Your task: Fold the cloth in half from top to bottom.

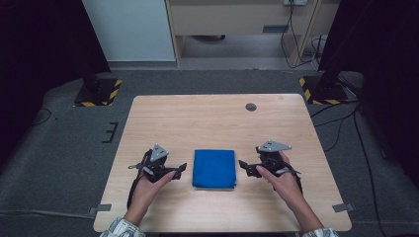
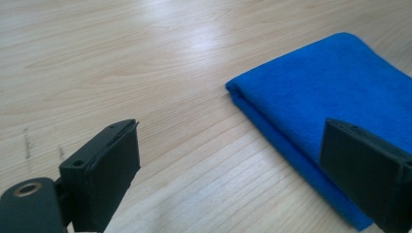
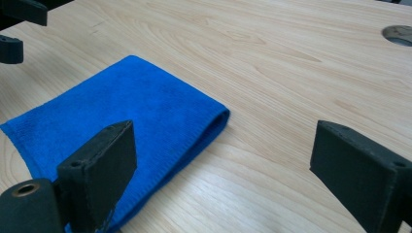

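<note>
A pale wooden rectangular surface [image 1: 217, 123] seen from above, with a folded square of bright blue terry cloth [image 1: 214, 168] lying flat near its front edge, at about 6 o'clock from the surface's centre. A person's forearms enter from the bottom of the high view, each hand holding a black two-jaw gripper. The left gripper [image 1: 179, 169] sits at 9 o'clock of the cloth, just beside its left edge and not touching it; the right gripper [image 1: 243, 164] sits at 3 o'clock, just beside the right edge, also apart from it. Both point inward at the cloth. In the left gripper view the jaws are spread wide with nothing between them but bare wood, and the blue cloth [image 2: 320, 97] lies toward 2 o'clock, its stacked folded layers showing along the near side. In the right gripper view the jaws are likewise spread and empty, the cloth [image 3: 126, 121] lying toward 10 o'clock with its rounded fold facing the bare wood. A small dark round grommet [image 1: 251, 106] sits in the surface at 1 o'clock, well apart from the cloth. This looks like the approach step — the cloth is not yet gripped. The next move probably calls for lowering each gripper to an edge or corner, sliding one jaw under the top layer, and closing on fabric only — not on the whole stack.
</note>
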A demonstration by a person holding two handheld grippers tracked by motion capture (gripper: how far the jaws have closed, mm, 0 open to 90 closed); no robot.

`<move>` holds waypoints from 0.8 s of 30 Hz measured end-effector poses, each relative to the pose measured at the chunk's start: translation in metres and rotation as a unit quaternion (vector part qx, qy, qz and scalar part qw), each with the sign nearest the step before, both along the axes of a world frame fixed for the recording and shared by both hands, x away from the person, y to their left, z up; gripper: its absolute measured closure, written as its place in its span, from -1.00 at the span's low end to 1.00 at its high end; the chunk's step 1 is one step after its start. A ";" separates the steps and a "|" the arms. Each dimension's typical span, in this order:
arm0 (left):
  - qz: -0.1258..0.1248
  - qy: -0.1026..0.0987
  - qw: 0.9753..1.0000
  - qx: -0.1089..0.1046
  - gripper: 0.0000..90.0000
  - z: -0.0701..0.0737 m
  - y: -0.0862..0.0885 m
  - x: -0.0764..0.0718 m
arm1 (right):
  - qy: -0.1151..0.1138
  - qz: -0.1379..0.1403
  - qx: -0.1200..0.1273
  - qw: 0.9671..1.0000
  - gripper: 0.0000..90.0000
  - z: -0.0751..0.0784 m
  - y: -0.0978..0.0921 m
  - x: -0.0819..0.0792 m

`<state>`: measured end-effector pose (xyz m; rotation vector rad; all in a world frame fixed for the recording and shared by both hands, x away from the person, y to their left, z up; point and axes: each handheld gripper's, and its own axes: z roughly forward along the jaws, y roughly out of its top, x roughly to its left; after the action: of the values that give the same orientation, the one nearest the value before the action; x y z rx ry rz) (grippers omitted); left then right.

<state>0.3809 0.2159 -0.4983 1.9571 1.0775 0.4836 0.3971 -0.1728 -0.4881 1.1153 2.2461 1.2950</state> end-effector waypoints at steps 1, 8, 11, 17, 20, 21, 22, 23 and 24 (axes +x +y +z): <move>0.004 0.002 1.000 -0.002 -0.84 -0.001 0.002 0.001 | -0.001 -0.003 0.000 1.000 -0.78 0.000 -0.003 0.000; 0.015 0.005 1.000 -0.003 -0.84 -0.002 0.014 0.004 | 0.001 -0.023 0.001 1.000 -0.79 -0.001 -0.027 0.000; 0.020 0.008 1.000 -0.001 -0.84 -0.003 0.018 0.005 | 0.004 -0.035 0.005 0.999 -0.79 -0.002 -0.038 0.001; 0.022 0.015 1.000 0.007 -0.84 -0.006 0.023 0.007 | 0.010 -0.058 0.006 0.998 -0.79 -0.007 -0.059 0.002; 0.021 0.019 1.000 0.011 -0.84 -0.008 0.025 0.009 | 0.015 -0.066 0.003 0.998 -0.79 -0.011 -0.069 0.002; 0.016 0.022 1.000 0.016 -0.84 -0.009 0.026 0.010 | 0.019 -0.071 0.004 0.997 -0.79 -0.015 -0.076 0.002; 0.010 0.025 0.999 0.023 -0.84 -0.011 0.026 0.011 | 0.019 -0.071 0.004 0.997 -0.79 -0.015 -0.076 0.002; 0.006 0.030 0.999 0.031 -0.84 -0.013 0.027 0.012 | 0.028 -0.081 0.003 0.996 -0.78 -0.019 -0.081 0.003; 0.006 0.031 0.999 0.036 -0.84 -0.014 0.028 0.012 | 0.028 -0.081 0.003 0.996 -0.78 -0.019 -0.081 0.003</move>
<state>0.3934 0.2438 -0.5125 2.0414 1.1252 0.4756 0.4004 -0.2536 -0.5073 1.3207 2.1412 1.2205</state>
